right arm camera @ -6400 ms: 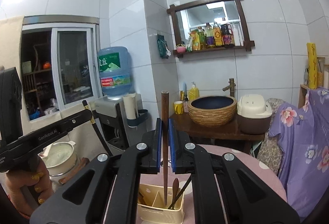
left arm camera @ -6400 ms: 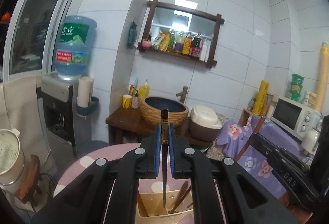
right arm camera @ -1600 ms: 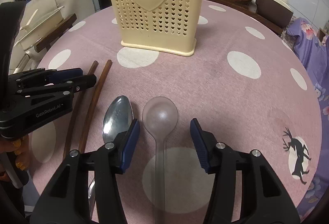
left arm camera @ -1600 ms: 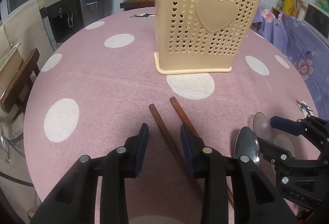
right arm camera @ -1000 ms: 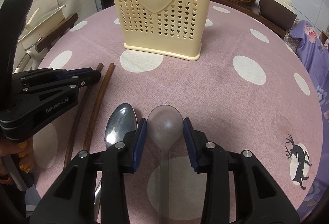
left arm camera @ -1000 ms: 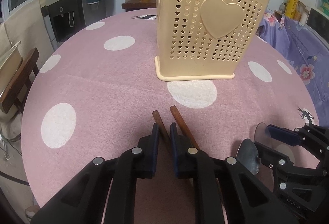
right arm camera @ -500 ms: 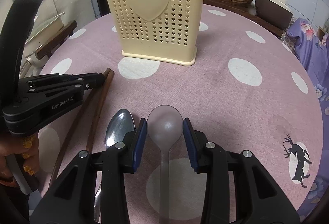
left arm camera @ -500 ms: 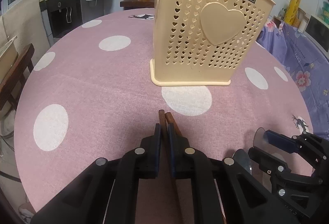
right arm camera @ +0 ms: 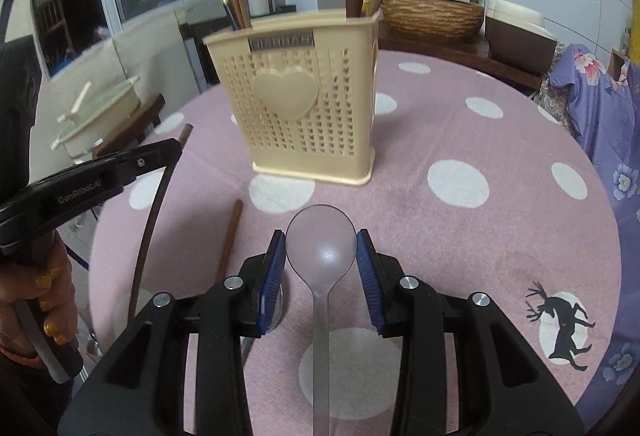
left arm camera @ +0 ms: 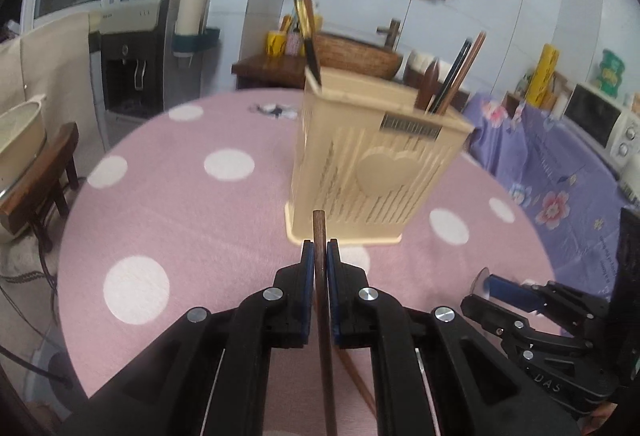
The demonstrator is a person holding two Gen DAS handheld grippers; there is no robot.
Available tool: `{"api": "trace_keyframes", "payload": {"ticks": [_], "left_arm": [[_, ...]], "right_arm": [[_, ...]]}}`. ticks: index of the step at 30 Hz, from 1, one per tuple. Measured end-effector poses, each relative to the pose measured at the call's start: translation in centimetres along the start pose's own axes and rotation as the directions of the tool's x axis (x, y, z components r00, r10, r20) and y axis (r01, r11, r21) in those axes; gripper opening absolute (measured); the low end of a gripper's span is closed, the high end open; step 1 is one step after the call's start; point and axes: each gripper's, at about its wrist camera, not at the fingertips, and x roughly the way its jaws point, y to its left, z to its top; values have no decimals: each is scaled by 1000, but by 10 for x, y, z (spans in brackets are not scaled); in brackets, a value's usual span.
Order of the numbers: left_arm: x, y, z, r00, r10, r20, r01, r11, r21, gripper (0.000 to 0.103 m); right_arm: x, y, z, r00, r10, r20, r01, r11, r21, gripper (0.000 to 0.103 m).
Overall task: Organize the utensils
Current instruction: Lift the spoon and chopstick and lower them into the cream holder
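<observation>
A: How far along is it?

B: Partly done, I'd judge. The holder (right arm camera: 308, 104) stands upright toward the far side of the table (right arm camera: 500, 236), and several utensils already stick out of it: dark sticks at its left corner, and a brown handle with more sticks at its right corner.

A: And what's left?

B: Four pieces, as far as I can see. The left gripper (left arm camera: 319, 256) has its jaws closed on one chopstick (left arm camera: 322, 300), which it holds clear of the cloth, tip toward the holder. A second chopstick (right arm camera: 229, 240) lies on the table near the front edge, between the two grippers.

A: The right side?

B: The right gripper (right arm camera: 321, 256) has a clear spoon (right arm camera: 321, 244) by the bowl, one pad on each side, so the jaws stand about a bowl's width apart. The handle runs back toward the camera. I can't tell whether the spoon is lifted or lying on the cloth.

A: And the fourth?

B: A metal spoon (right arm camera: 276, 310), mostly hidden under the right gripper's left finger, near the front edge.

A: So the next step?

B: Probably carrying the held chopstick and clear spoon to the holder and dropping them in. After that, the loose chopstick and the metal spoon need fetching.
</observation>
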Motion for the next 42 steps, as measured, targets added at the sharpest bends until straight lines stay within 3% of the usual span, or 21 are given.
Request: {"api": "trace_keyframes", "payload": {"ticks": [6, 11, 31, 37, 42], "left_arm": [[-46, -2, 25, 990, -27, 138, 27, 1000, 4, 7], [-65, -4, 35, 979, -28, 202, 25, 1000, 18, 7], [-80, -8, 41, 965, -34, 258, 26, 999, 36, 7], [-89, -14, 57, 954, -48, 296, 32, 998, 57, 7], [-104, -26, 92, 932, -82, 353, 54, 995, 90, 7]], "right_arm": [[-31, -1, 13, 997, 35, 69, -36, 999, 13, 37], [-46, 1, 19, 994, 41, 104, -42, 999, 10, 37], [-58, 6, 24, 989, 58, 133, -60, 998, 9, 37], [-64, 6, 45, 982, 76, 174, -77, 997, -1, 37], [-81, 11, 86, 959, 66, 277, -63, 998, -19, 37]]}}
